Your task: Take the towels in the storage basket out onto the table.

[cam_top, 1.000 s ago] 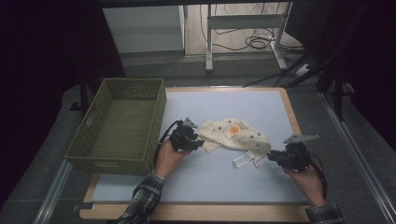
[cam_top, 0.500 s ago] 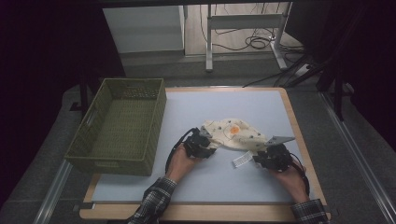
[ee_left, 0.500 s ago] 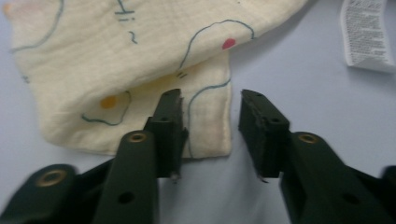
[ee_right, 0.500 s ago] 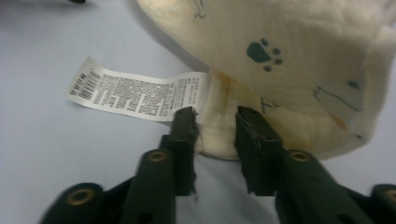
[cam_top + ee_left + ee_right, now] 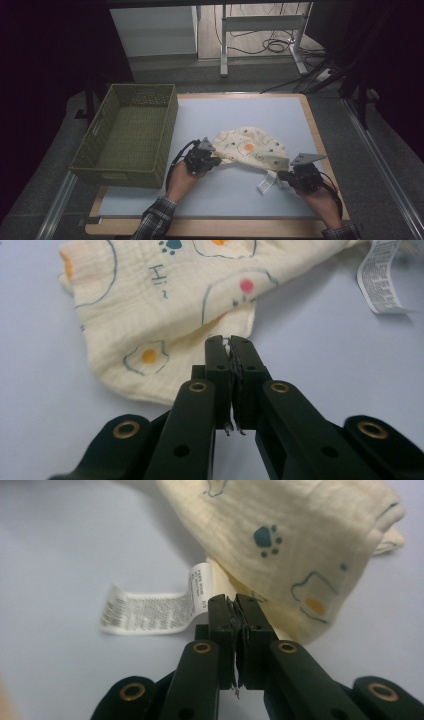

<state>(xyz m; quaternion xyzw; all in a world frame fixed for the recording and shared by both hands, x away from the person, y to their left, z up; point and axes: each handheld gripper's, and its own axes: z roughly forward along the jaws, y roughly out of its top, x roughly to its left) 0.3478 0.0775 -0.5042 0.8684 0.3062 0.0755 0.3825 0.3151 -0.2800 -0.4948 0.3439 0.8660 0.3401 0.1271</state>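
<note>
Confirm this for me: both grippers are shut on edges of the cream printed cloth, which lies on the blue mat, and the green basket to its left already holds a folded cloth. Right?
Not quite. The green basket is empty, as the high view shows. The rest holds: the left gripper and the right gripper are each shut on an edge of the cream printed cloth, which lies on the blue mat.

A green woven basket (image 5: 127,134) stands empty on the left part of the pale blue mat (image 5: 225,112), which covers a wooden-edged table (image 5: 314,125). Beyond the table, a white cabinet (image 5: 152,30) and a metal frame (image 5: 260,25) stand on the floor, with cables (image 5: 267,45) lying loose behind them.
</note>
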